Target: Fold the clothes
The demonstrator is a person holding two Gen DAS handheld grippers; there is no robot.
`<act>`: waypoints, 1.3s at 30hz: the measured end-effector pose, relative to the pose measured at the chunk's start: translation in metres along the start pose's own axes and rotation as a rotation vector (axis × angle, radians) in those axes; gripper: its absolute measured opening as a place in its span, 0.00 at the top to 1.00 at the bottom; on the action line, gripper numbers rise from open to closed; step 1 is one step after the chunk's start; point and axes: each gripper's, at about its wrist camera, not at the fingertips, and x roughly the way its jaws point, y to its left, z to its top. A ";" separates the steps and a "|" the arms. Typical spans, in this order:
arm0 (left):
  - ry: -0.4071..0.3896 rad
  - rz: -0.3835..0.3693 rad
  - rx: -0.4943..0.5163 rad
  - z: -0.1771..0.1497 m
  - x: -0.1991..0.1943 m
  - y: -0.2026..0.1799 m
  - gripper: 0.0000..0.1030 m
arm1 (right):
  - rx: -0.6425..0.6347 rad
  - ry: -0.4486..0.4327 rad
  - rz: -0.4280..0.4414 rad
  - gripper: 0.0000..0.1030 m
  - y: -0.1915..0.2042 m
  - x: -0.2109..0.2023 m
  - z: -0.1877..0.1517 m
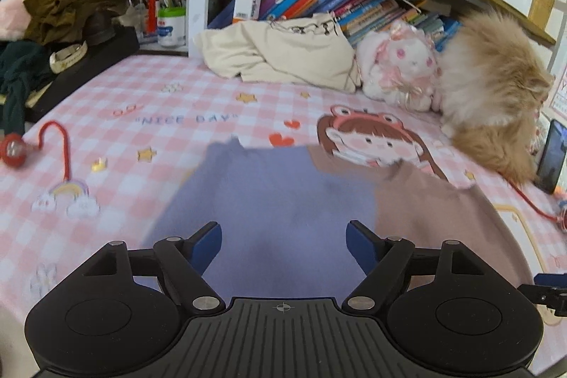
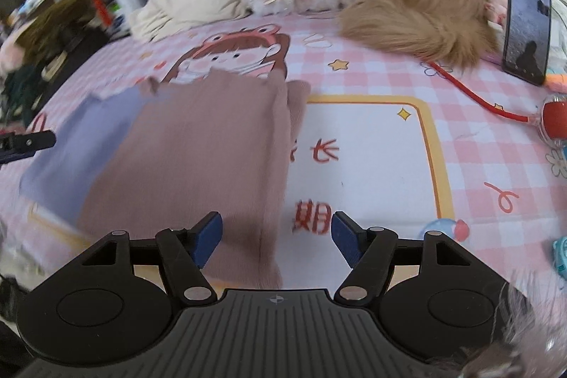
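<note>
A folded garment, half lavender [image 1: 276, 201] and half dusty pink [image 1: 432, 211], lies flat on the pink checked sheet [image 1: 149, 101]. My left gripper [image 1: 283, 245] hovers over its lavender part, open, with nothing between the blue pads [image 1: 207, 245]. In the right wrist view the pink half [image 2: 205, 144] and the lavender half [image 2: 88, 137] lie ahead and to the left. My right gripper [image 2: 276, 238] is open above the garment's right edge, pads clear of the cloth. The left gripper's tip [image 2: 28, 140] shows at the left edge.
A fluffy ginger cat [image 1: 496, 94] sits at the back right beside a plush rabbit [image 1: 400, 73] and a propped phone [image 2: 528, 27]. A crumpled cream garment [image 1: 283, 52] and dark clothes [image 1: 63, 16] lie at the back. Red cord toys [image 1: 14, 147] [image 2: 553, 119] lie at both sides. Bookshelves stand behind.
</note>
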 end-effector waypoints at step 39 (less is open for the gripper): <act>0.032 -0.144 -0.951 -0.088 -0.008 0.073 0.30 | -0.164 -0.033 0.098 0.38 0.010 -0.026 -0.030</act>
